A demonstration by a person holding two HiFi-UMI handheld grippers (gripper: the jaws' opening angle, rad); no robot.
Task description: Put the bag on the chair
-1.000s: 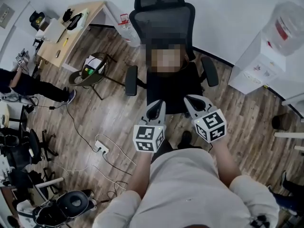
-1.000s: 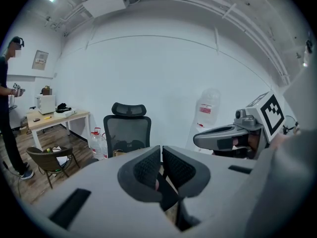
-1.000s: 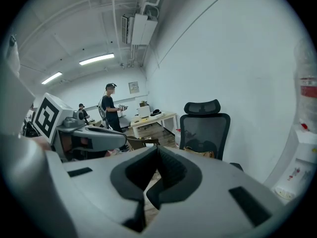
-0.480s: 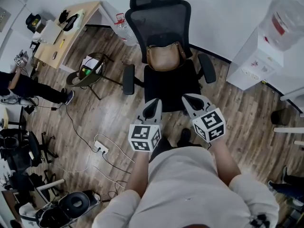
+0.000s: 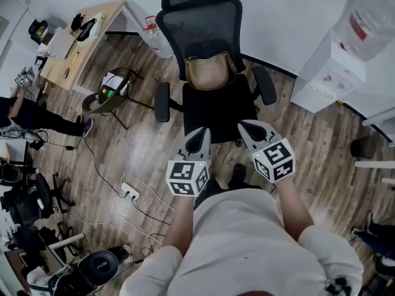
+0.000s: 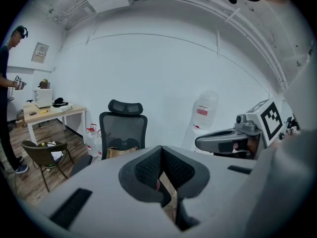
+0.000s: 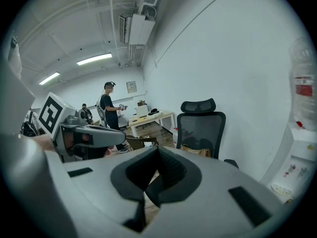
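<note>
Already the tan bag (image 5: 210,73) sits on the chair (image 5: 216,110) seat against its backrest; left gripper (image 5: 200,133) and right gripper (image 5: 245,127), both clenched empty, hover before the seat's front.

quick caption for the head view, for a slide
Bag on the chair; left gripper and right gripper shut and empty in front of it.
</note>
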